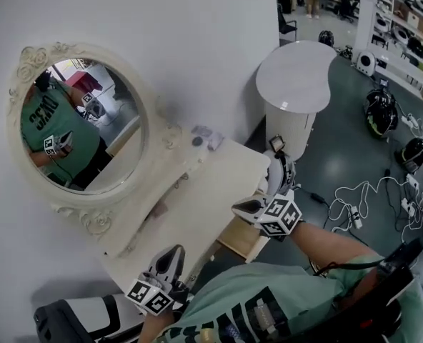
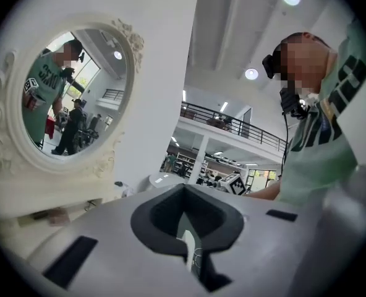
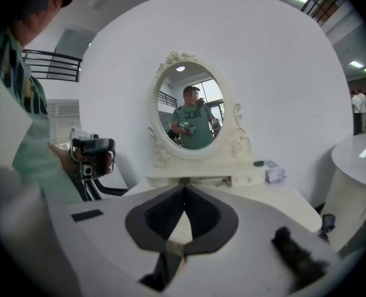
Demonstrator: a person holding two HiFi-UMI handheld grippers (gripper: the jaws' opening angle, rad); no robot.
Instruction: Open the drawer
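The cream dressing table [image 1: 219, 184] stands against the white wall under an oval mirror [image 1: 79, 123]. Below its front edge a tan, box-like part [image 1: 239, 239] sticks out, apparently a drawer pulled open. My right gripper [image 1: 249, 206] hovers just above that part, off the table's front edge, jaws shut on nothing. In the right gripper view the closed jaws [image 3: 182, 193] point at the mirror [image 3: 192, 113]. My left gripper [image 1: 174, 252] is near the table's left end, shut and empty. In the left gripper view its joined tips [image 2: 184, 189] point level along the table.
Small items [image 1: 204, 138] lie on the table's back shelf. A round white pedestal table [image 1: 296, 77] stands beyond the right end. Cables [image 1: 354, 206] and helmets [image 1: 379, 109] cover the floor at the right. A black-and-white seat [image 1: 83, 320] is at lower left.
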